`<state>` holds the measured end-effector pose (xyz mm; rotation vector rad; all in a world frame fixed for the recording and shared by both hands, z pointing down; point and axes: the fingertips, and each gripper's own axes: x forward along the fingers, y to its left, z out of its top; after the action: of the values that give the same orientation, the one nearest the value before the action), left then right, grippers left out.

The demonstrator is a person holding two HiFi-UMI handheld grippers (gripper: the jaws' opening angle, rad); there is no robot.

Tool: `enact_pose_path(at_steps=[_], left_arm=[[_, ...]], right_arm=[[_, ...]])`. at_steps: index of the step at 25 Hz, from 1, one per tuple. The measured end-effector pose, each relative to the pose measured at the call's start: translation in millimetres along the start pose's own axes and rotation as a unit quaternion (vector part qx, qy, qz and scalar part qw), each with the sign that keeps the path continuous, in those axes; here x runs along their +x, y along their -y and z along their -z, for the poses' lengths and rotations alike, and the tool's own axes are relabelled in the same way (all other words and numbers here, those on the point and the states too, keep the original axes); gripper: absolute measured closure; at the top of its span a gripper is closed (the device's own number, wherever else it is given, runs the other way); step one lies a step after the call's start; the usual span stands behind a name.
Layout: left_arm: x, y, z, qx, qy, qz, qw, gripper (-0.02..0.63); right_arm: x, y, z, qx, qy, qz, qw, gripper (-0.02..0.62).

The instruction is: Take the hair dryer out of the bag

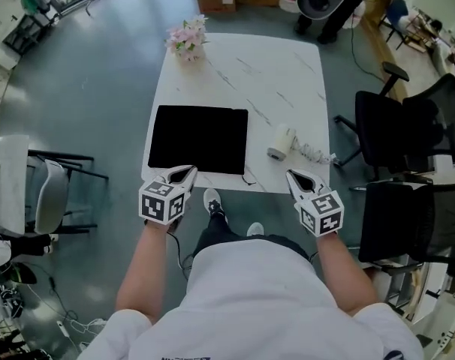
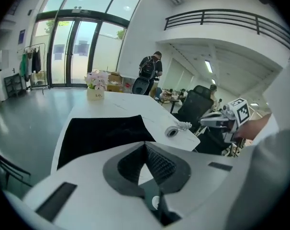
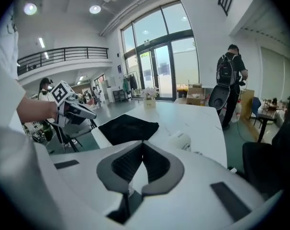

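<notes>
White marble-veined table [image 1: 276, 81]: the flat black fabric bag [image 1: 199, 139] lies near the front edge. The white hair dryer with coiled cord [image 1: 281, 142] lies on the bare top just right of the bag, not touching it. The left gripper [image 1: 188, 172] and right gripper [image 1: 293, 175] are at the front edge, jaws closed on nothing. Open tabletop runs to the far edge. Black office chairs [image 1: 396, 130] crowd the right side.

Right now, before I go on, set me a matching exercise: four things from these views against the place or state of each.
Things:
1. bag
2. hair dryer
3. flowers
4. left gripper

Places or states:
A. far left corner of the table
B. shut, empty, by the near edge
C. flat on the near left part
D. lying right of the bag, outside it

Pairs: 1-C, 2-D, 3-A, 4-B.
</notes>
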<state>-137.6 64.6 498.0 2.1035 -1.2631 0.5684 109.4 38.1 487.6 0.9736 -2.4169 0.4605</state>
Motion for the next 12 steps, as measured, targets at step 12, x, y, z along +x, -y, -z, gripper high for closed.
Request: enact_pose_path(at_steps=[12], left_arm=[[-52,51,47,-0.022,-0.001,-0.032,0.9993,0.591]], right_arm=[[-30,-59,44,0.025,-0.02,-0.081,0.996,0.58]])
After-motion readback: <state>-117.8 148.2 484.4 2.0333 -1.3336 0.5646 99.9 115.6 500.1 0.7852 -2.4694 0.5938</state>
